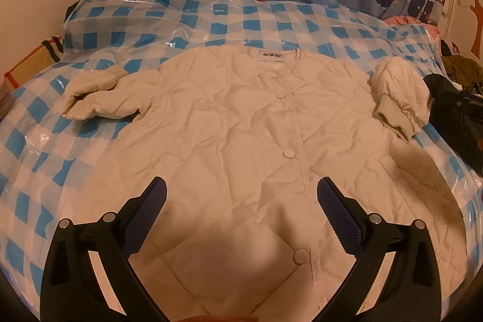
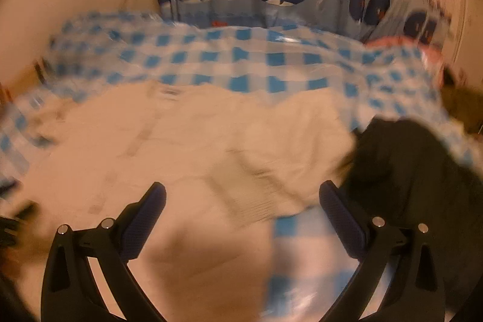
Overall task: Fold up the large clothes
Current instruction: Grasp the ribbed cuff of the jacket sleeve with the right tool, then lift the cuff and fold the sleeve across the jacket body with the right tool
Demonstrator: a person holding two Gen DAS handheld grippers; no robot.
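The bed (image 1: 211, 17) under its blue-check plastic cover had the cream quilted jacket (image 1: 241, 122) spread flat on it, front up and buttoned, collar at the far side. Looked puffy, light and kinda slick, so I'd guess it slides rather than creases. Both sleeves (image 1: 99, 98) were bunched at the shoulders, and the ribbed cuff (image 1: 389, 116) seemed the grippiest spot to pinch. The left hand-held gripper (image 1: 241, 201) and right hand-held gripper (image 2: 241, 204) both hung spread wide, holding nothing.
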